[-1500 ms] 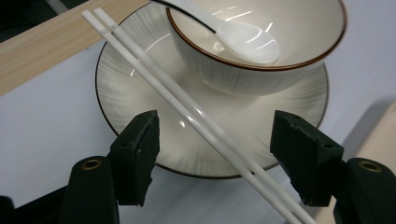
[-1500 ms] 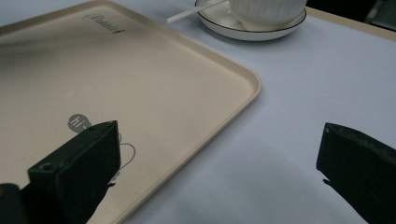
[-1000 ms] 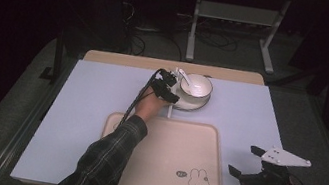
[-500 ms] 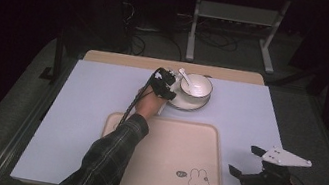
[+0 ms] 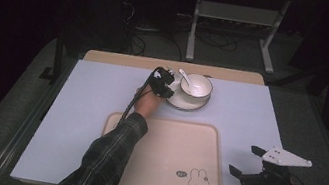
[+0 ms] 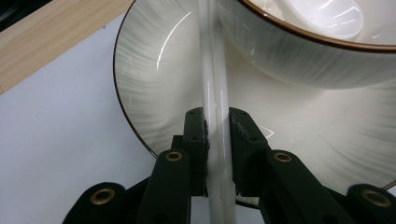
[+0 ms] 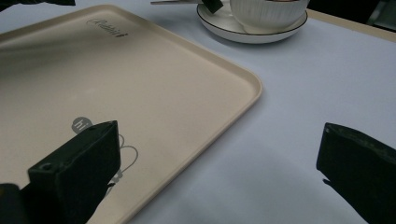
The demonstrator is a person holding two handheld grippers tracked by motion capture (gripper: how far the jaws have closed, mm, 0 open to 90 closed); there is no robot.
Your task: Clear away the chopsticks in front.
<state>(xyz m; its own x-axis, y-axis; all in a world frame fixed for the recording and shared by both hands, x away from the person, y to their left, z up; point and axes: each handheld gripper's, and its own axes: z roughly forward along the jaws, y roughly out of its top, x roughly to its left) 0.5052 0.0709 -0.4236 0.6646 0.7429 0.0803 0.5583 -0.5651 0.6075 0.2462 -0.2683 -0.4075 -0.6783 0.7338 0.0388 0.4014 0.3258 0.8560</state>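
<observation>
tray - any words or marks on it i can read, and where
"hi": in a small dark speech bubble on the tray, beside the rabbit drawing near its front right corner.
Cursive word at the tray's far corner in the right gripper view: too blurred to read with confidence.
No other text seen.

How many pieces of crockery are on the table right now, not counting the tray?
3: a plate at the table's far edge, a bowl standing on it, and a white spoon resting in the bowl, its handle clamped by the left gripper.
</observation>
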